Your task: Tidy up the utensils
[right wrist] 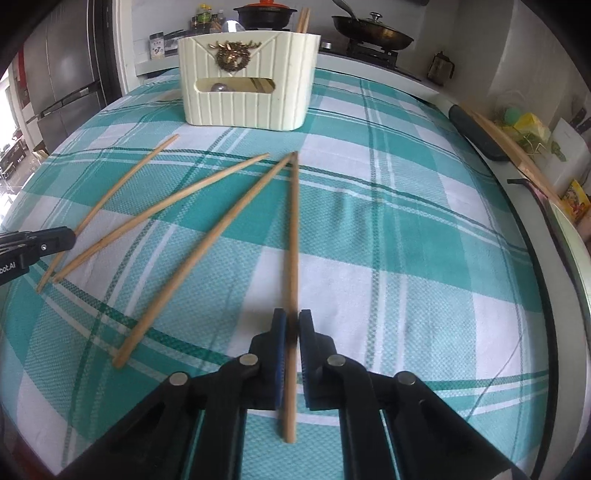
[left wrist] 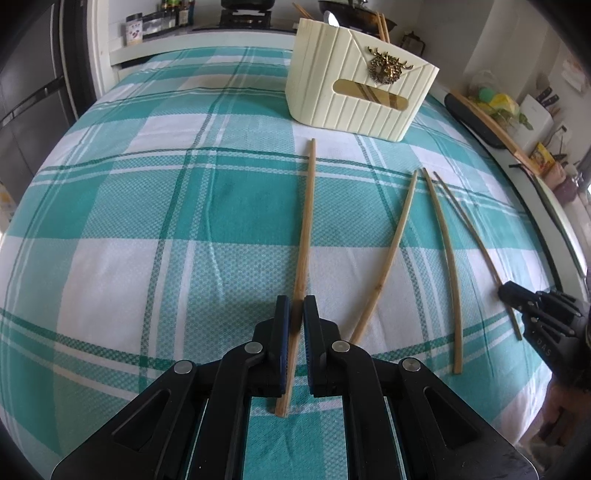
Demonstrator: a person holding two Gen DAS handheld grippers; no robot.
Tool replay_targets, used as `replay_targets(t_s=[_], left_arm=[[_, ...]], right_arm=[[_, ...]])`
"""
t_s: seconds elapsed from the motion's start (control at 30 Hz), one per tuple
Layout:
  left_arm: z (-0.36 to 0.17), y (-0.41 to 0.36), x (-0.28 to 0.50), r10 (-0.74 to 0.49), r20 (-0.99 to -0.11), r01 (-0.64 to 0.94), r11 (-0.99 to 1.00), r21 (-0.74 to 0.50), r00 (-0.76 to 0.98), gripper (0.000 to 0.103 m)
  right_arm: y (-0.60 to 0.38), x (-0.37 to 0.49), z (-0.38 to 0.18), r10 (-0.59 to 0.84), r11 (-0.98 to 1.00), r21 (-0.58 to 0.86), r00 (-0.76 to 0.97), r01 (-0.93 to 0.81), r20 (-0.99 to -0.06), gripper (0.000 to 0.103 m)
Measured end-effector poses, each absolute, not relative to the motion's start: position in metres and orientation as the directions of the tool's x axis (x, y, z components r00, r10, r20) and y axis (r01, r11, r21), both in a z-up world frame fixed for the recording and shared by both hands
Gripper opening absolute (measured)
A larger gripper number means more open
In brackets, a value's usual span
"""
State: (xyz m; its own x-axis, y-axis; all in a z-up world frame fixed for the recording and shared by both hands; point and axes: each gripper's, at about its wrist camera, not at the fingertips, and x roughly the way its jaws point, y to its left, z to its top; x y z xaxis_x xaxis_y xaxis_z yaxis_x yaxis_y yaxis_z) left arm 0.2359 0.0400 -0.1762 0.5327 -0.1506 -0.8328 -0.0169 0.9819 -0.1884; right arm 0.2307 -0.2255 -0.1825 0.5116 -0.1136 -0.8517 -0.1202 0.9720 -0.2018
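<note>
Chopsticks were the whole story on the teal-and-white checked tablecloth [left wrist: 147, 229], four of them in play. The left gripper [left wrist: 294, 306] sat closed on the leftmost chopstick [left wrist: 306, 221], pads pinching its near end, the thick butt poking out behind the jaws toward six o'clock and the thin tip running up toward twelve, stopping short of the cream utensil holder [left wrist: 354, 88]. Over on the other side, the right gripper [right wrist: 291, 321] was clamped the same way on the rightmost chopstick [right wrist: 293, 229], shaft pointing at twelve o'clock, its tip meeting the tip of a loose chopstick [right wrist: 207, 254] that angled away toward seven o'clock. Another loose one [right wrist: 162, 214] lay farther out toward nine o'clock, just beside the stick held in the left tool, whose black tip [right wrist: 55, 238] showed at the nine o'clock edge of the right view. From the left camera the two free sticks [left wrist: 388, 254] [left wrist: 448, 266] lay between the grippers, well apart from the left jaws, at about two o'clock. The holder stood at twelve o'clock in the right view, more chopsticks [right wrist: 302, 20] standing inside it.
</note>
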Motion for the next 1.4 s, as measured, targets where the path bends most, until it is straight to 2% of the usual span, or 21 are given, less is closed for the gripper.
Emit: replay_targets(t_s=[0.17, 0.2, 0.23, 0.27, 0.3, 0.33, 0.67, 0.83, 0.87, 0.9, 0.93, 0.97, 1.0, 1.03, 1.1, 1.27, 1.4], left_arm=[[-0.174, 0.056, 0.228, -0.154, -0.84, -0.018, 0.981, -0.191, 0.521, 0.008], [-0.173, 0.058, 0.229, -0.162, -0.842, -0.005, 0.981, -0.192, 0.515, 0.016], [-0.171, 0.06, 0.231, -0.175, -0.842, 0.009, 0.98, -0.198, 0.511, 0.033], [-0.168, 0.063, 0.234, -0.191, -0.838, 0.023, 0.978, -0.209, 0.512, 0.042], [-0.164, 0.067, 0.237, -0.211, -0.832, 0.038, 0.974, -0.224, 0.514, 0.056], [-0.161, 0.07, 0.242, -0.233, -0.829, 0.055, 0.97, -0.238, 0.508, 0.062], [-0.163, 0.052, 0.307, -0.265, -0.888, 0.209, 0.958, -0.198, 0.375, 0.063], [-0.174, 0.031, 0.339, -0.18, -0.91, 0.251, 0.964, -0.088, 0.372, 0.063], [-0.175, 0.028, 0.346, -0.151, -0.916, 0.257, 0.965, -0.055, 0.372, 0.063], [-0.176, 0.024, 0.351, -0.126, -0.918, 0.263, 0.965, -0.024, 0.376, 0.062], [-0.177, 0.022, 0.356, -0.109, -0.918, 0.272, 0.962, -0.001, 0.381, 0.063], [-0.177, 0.02, 0.36, -0.111, -0.917, 0.279, 0.96, 0.0, 0.384, 0.061], [-0.177, 0.021, 0.363, -0.112, -0.915, 0.271, 0.963, -0.003, 0.388, 0.054], [-0.176, 0.022, 0.365, -0.102, -0.912, 0.259, 0.966, 0.005, 0.398, 0.036], [-0.174, 0.025, 0.367, -0.123, -0.91, 0.254, 0.967, -0.021, 0.395, 0.007], [-0.169, 0.039, 0.357, -0.163, -0.884, 0.204, 0.976, -0.079, 0.437, 0.004], [-0.14, 0.05, 0.334, -0.212, -0.836, 0.198, 0.972, -0.126, 0.506, 0.004]], right_arm=[[-0.27, 0.211, -0.176, -0.154, 0.978, -0.203, 0.491, -0.048, -0.858, 0.008], [-0.278, 0.207, -0.174, -0.13, 0.983, -0.175, 0.486, -0.048, -0.864, 0.008], [-0.284, 0.207, -0.174, -0.107, 0.987, -0.149, 0.478, -0.052, -0.872, 0.015], [-0.287, 0.207, -0.172, -0.091, 0.99, -0.133, 0.474, -0.055, -0.876, 0.023], [-0.292, 0.207, -0.17, -0.079, 0.991, -0.121, 0.472, -0.059, -0.878, 0.045], [-0.293, 0.208, -0.168, -0.062, 0.992, -0.107, 0.474, -0.068, -0.878, 0.055], [-0.291, 0.256, -0.174, -0.003, 0.974, -0.08, 0.345, -0.21, -0.939, 0.055], [-0.278, 0.296, -0.177, 0.032, 0.964, -0.061, 0.338, -0.26, -0.941, 0.055], [-0.276, 0.306, -0.178, 0.04, 0.965, -0.051, 0.336, -0.258, -0.941, 0.055], [-0.274, 0.316, -0.178, 0.039, 0.965, -0.053, 0.344, -0.255, -0.938, 0.05], [-0.272, 0.325, -0.179, 0.036, 0.967, -0.054, 0.343, -0.249, -0.939, 0.036], [-0.272, 0.334, -0.178, 0.032, 0.969, -0.058, 0.357, -0.239, -0.934, 0.032], [-0.272, 0.342, -0.179, 0.025, 0.971, -0.061, 0.353, -0.231, -0.935, 0.013], [-0.273, 0.349, -0.179, 0.021, 0.973, -0.062, 0.351, -0.222, -0.936, 0.006], [-0.276, 0.359, -0.178, 0.04, 0.979, -0.034, 0.352, -0.203, -0.935, 0.006], [-0.285, 0.359, -0.168, 0.09, 0.987, 0.027, 0.395, -0.161, -0.914, 0.006], [-0.29, 0.339, -0.134, 0.149, 0.984, 0.082, 0.494, -0.155, -0.857, 0.006]])
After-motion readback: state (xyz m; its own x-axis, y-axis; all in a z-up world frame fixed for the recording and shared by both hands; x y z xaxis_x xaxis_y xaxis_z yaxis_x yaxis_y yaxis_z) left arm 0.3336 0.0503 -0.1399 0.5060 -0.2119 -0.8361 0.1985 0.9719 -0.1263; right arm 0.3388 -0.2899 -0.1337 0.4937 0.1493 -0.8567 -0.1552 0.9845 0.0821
